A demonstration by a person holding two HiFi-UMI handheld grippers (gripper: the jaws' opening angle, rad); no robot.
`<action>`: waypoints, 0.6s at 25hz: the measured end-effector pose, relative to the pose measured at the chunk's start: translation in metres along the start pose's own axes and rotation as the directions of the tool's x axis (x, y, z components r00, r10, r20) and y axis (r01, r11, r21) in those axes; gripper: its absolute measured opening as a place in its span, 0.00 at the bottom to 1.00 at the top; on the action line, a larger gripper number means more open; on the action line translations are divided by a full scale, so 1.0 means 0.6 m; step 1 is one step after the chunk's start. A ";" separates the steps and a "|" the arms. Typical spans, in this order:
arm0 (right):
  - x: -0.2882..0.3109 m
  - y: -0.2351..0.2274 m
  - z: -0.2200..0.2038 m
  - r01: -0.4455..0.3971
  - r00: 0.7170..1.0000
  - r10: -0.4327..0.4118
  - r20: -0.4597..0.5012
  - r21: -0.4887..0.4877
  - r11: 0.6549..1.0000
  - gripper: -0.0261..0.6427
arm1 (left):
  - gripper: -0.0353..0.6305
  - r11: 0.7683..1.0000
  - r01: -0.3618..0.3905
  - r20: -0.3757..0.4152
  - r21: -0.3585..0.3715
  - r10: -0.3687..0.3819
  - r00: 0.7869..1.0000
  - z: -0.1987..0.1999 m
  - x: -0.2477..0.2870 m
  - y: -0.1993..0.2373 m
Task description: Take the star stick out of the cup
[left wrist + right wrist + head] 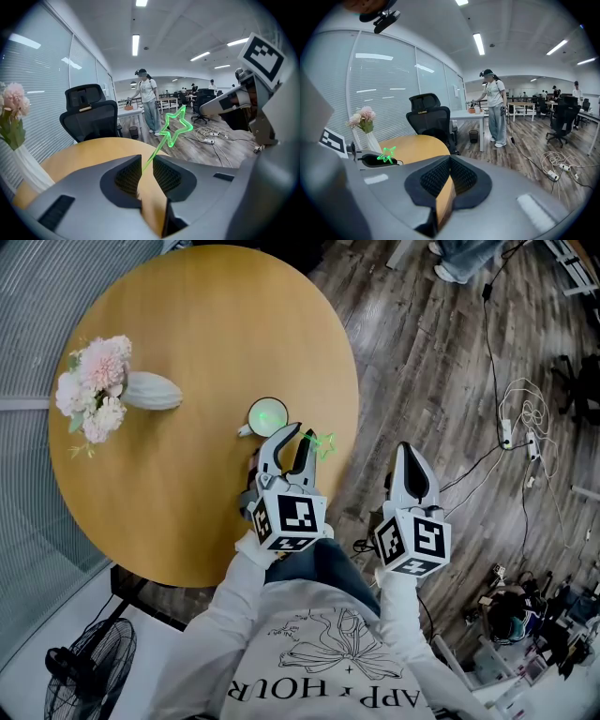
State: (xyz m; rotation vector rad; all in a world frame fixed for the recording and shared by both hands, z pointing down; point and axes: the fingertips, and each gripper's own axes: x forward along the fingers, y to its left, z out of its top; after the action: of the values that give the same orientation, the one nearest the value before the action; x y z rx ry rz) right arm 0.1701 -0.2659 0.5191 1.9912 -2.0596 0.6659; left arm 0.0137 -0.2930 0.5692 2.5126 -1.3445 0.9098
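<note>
The green star stick (324, 444) is out of the white cup (267, 415), which stands on the round wooden table (187, 324) near its right edge. My left gripper (300, 434) is just right of and nearer than the cup and is shut on the stick's thin shaft. In the left gripper view the star (177, 126) stands up and to the right above the jaws (146, 161), with the shaft running down between the pads. My right gripper (407, 448) hangs over the floor right of the table, jaws together and empty (450, 159). The right gripper view also catches the star (387, 154).
A white vase (153, 391) with pink flowers (94, 385) lies on the table's left part. Cables (520, 423) trail over the wood floor to the right. A fan (89, 667) stands at the lower left. A black office chair (91, 117) and a person (147, 101) are beyond the table.
</note>
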 end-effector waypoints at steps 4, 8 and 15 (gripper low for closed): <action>0.000 -0.003 0.000 -0.004 1.000 0.004 0.000 0.003 1.000 0.06 | 0.15 0.999 -0.028 0.009 0.015 0.028 1.000 0.003 -0.003 0.007; -0.001 -0.003 0.006 -0.013 1.000 0.013 0.008 0.005 1.000 0.06 | 0.13 0.997 -0.072 0.032 0.004 0.072 0.997 0.012 -0.012 0.021; -0.009 0.005 0.019 -0.041 0.999 0.041 0.028 0.019 0.999 0.06 | 0.09 0.990 -0.130 0.067 -0.062 0.134 0.989 0.023 -0.037 0.049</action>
State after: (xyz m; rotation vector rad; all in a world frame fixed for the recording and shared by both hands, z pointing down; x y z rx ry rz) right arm 0.1694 -0.2661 0.5059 1.9847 -2.1234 0.6717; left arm -0.0128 -0.3004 0.5410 2.4587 -1.5516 0.7999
